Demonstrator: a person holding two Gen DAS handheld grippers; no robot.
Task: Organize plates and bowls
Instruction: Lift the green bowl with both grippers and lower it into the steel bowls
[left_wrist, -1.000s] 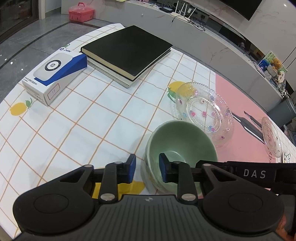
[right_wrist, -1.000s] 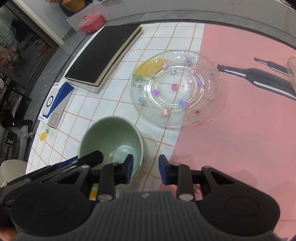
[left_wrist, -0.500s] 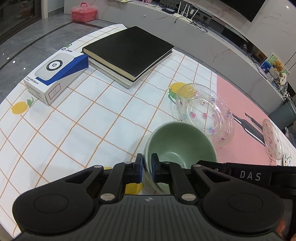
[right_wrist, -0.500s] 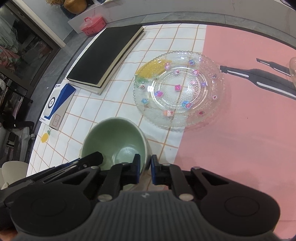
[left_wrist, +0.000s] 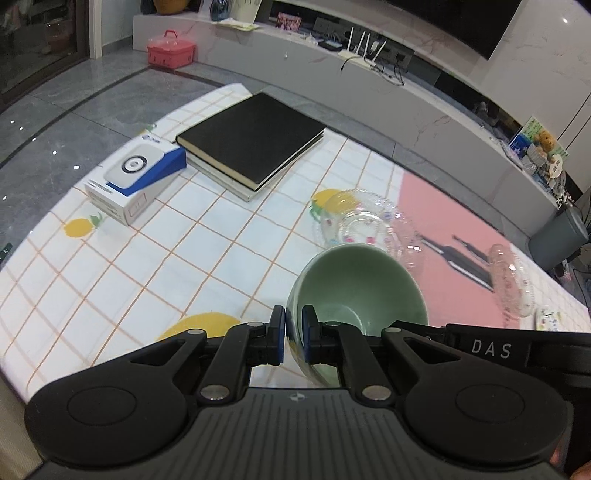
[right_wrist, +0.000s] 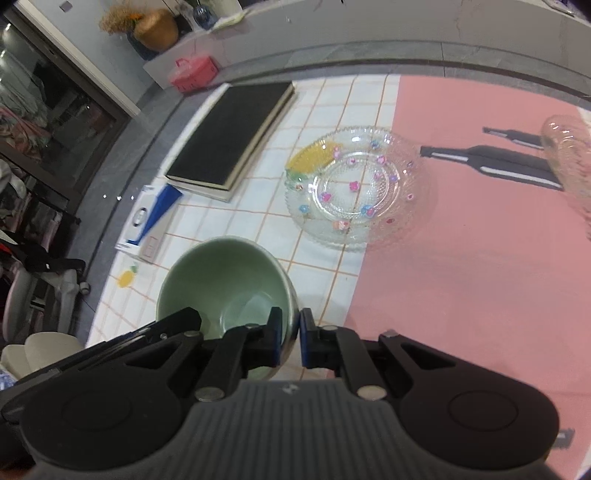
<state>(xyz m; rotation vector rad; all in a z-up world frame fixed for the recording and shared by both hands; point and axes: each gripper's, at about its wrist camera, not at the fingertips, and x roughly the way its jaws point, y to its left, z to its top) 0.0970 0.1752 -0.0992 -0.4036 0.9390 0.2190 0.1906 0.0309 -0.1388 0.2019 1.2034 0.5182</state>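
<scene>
From the left wrist camera, the left claw (left_wrist: 293, 336) is pinched narrow on the near-left rim of the green bowl (left_wrist: 356, 291), one finger outside the wall and one inside, so the bowl sits dead ahead and a touch to the right, tipped a bit toward the camera. It looks lifted off the counter (left_wrist: 147, 258), though that's a guess from the tilt. Just past the bowl, further ahead and right, is the big glass plate (left_wrist: 364, 221), and well off to the right is a smaller glass dish (left_wrist: 511, 284). Far ahead-left are a black book (left_wrist: 251, 138) and a blue-and-white box (left_wrist: 135, 177), both out of the way. Switching to the right wrist camera, the right claw (right_wrist: 290, 341) is also closed narrow on the same green bowl (right_wrist: 221, 275), gripping the rim on the opposite side, with the bowl spreading out ahead-left of it. The glass plate (right_wrist: 356, 186) lies ahead and slightly right, near but not touching the bowl, sitting across the line where the checked cloth meets the pink mat (right_wrist: 461, 240). So both claws share the load, and the likely drop spot is straight forward. The cloth looks flat and there's open room between bowl and plate; the main risk is clinking ceramic on glass.
</scene>
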